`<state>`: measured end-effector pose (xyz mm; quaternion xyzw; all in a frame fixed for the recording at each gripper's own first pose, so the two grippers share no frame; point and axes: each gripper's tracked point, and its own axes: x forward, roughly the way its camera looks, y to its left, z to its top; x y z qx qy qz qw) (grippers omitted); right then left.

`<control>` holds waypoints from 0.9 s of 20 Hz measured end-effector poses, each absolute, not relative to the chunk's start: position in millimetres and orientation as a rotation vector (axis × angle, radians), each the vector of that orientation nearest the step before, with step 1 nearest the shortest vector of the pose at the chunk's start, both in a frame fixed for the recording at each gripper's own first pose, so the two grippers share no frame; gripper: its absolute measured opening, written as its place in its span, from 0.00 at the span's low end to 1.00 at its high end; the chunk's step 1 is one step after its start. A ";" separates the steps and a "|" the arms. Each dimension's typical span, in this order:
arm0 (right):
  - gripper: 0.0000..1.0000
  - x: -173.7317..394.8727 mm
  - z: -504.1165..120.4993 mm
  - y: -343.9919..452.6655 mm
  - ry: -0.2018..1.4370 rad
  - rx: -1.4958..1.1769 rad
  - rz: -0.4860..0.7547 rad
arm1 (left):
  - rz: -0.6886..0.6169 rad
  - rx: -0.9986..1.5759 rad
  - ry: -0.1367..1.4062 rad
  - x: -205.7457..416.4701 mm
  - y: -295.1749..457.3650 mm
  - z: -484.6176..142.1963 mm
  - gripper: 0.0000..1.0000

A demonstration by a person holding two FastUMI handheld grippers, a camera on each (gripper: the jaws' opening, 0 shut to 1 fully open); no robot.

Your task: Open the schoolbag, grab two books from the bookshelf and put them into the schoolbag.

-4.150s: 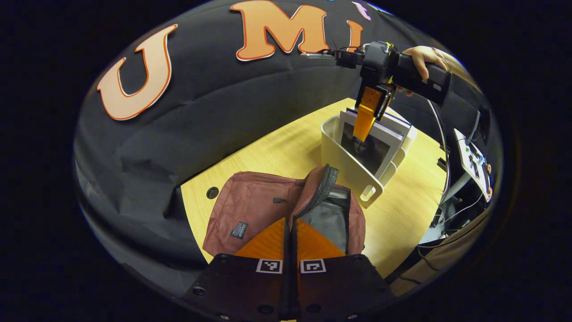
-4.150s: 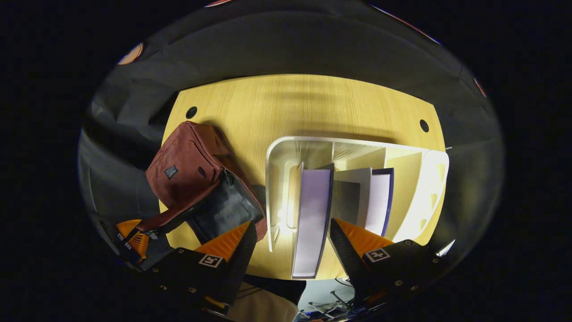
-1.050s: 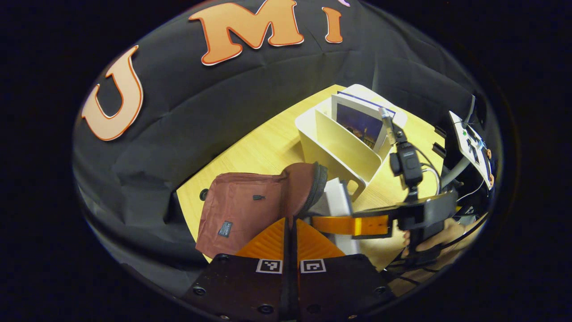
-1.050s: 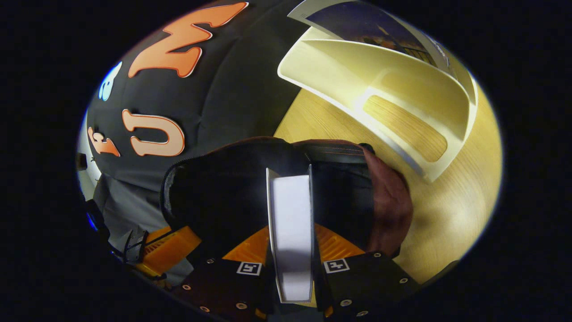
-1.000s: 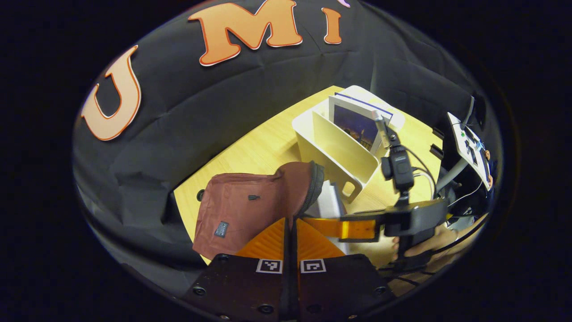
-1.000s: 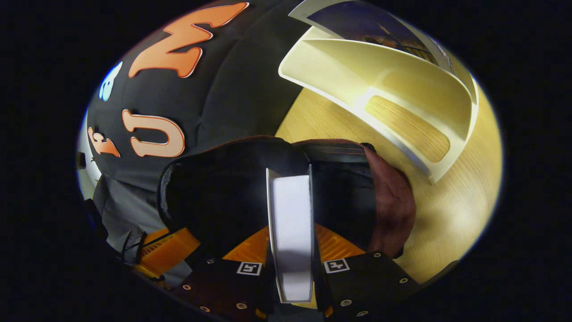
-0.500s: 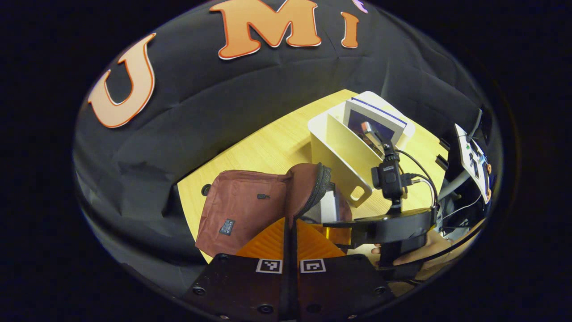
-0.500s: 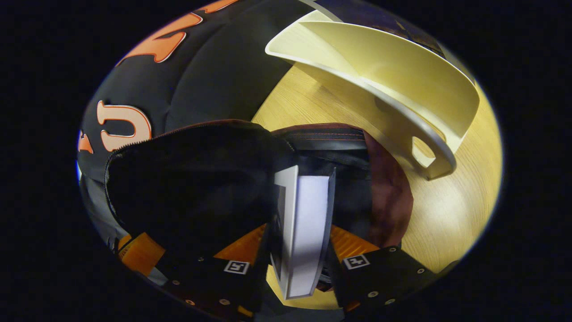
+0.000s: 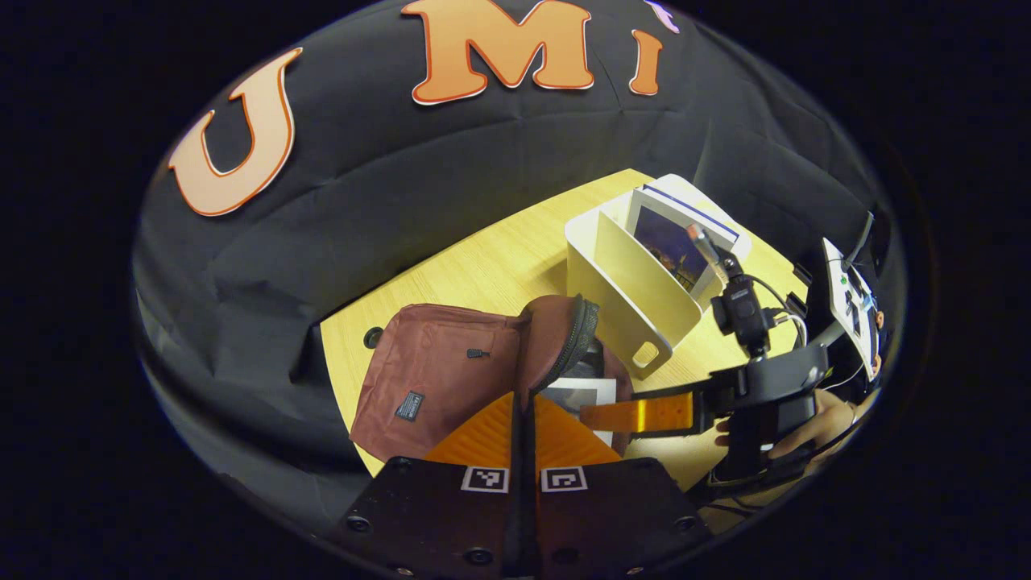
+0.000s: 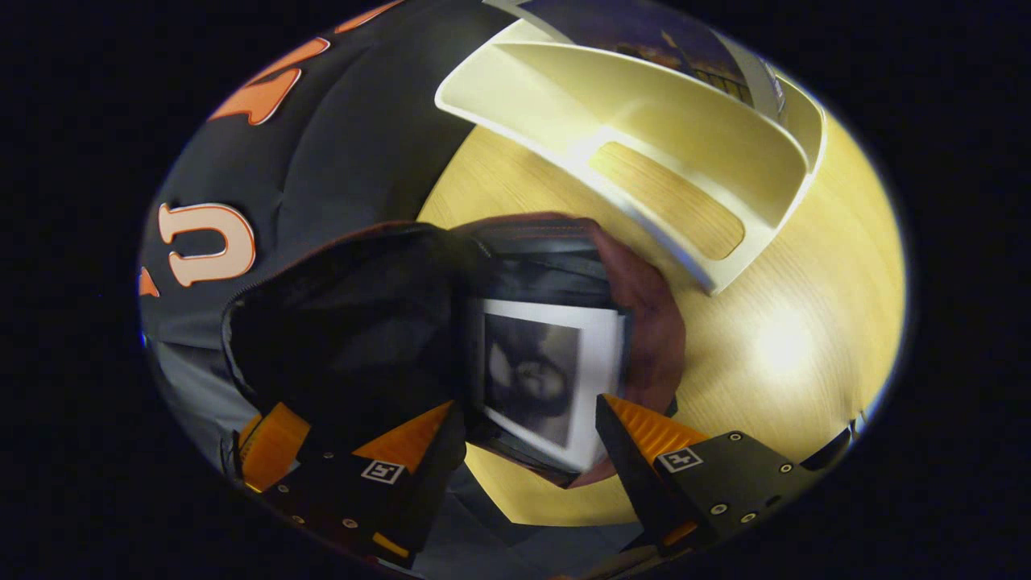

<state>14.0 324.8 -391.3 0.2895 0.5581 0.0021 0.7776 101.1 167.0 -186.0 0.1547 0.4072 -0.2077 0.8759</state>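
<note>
The maroon schoolbag (image 9: 435,379) lies on the wooden table (image 9: 483,274) with its zip flap (image 9: 560,338) lifted. My left gripper (image 9: 523,399) is shut on the flap's edge and holds the bag open. A book (image 10: 540,379) with a white border and a dark picture lies flat inside the bag's black lining. My right gripper (image 10: 523,423) stands open just short of that book, its fingers on either side and apart from it. From the left gripper view, the right gripper (image 9: 592,416) reaches in from the right, a hand (image 9: 813,427) holding it. Another book (image 9: 672,242) stands in the white bookshelf (image 9: 628,290).
The bookshelf (image 10: 644,137) stands close behind the bag, its near slot bare. Black cloth walls close in the table's far and left sides. Electronics and cables (image 9: 850,298) hang off the table's right edge. Bare tabletop (image 10: 805,322) lies right of the bag.
My right gripper has opened and let go of the book, which dropped from upright to flat inside the bag. The gripper has drawn back a little. My left gripper keeps hold of the flap.
</note>
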 end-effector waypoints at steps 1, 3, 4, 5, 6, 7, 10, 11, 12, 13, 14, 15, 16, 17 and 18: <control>0.98 13.4 -388.1 318.8 1.203 0.616 0.007 | -0.432 0.322 0.849 101.2 167.6 -185.9 0.01; 0.98 7.5 -376.8 308.5 1.196 0.600 0.020 | -0.430 0.320 0.847 100.2 168.5 -186.2 0.01; 0.98 3.3 -368.9 301.8 1.191 0.588 0.026 | -0.431 0.320 0.847 99.5 168.7 -185.9 0.01; 0.98 1.8 -362.1 293.1 1.181 0.569 0.032 | -0.432 0.317 0.847 100.2 167.7 -187.4 0.01; 0.98 -0.6 -354.1 283.7 1.177 0.541 0.043 | -0.431 0.311 0.848 99.5 167.3 -188.1 0.01; 0.97 -1.5 -345.6 273.6 1.170 0.507 0.050 | -0.433 0.306 0.850 99.2 165.1 -188.9 0.01; 0.98 -10.2 -325.6 232.6 1.150 0.314 0.049 | -0.442 0.305 0.848 95.9 163.2 -191.8 0.01; 0.98 -13.0 -315.9 216.6 1.138 0.228 0.050 | -0.444 0.300 0.849 95.0 161.5 -193.7 0.01; 0.98 -18.1 -305.7 203.2 1.133 0.147 0.055 | -0.446 0.294 0.851 94.1 161.8 -195.7 0.01; 0.98 -22.4 -297.3 192.4 1.132 0.071 0.061 | -0.447 0.288 0.853 93.0 160.5 -196.2 0.01; 0.98 -24.5 -286.6 178.7 1.120 -0.020 0.056 | -0.449 0.286 0.852 91.3 160.5 -196.3 0.01; 0.98 -24.4 -275.8 167.4 1.110 -0.100 0.063 | -0.449 0.286 0.850 91.5 160.1 -196.4 0.00; 0.98 -25.0 -262.9 162.3 1.108 -0.149 0.076 | -0.448 0.286 0.849 91.0 160.6 -196.1 0.01; 0.98 -24.1 -252.0 161.4 1.111 -0.178 0.087 | -0.448 0.286 0.849 91.1 159.4 -196.8 0.01; 0.98 -20.8 -241.6 161.6 1.113 -0.198 0.100 | -0.449 0.286 0.848 91.4 158.6 -198.3 0.01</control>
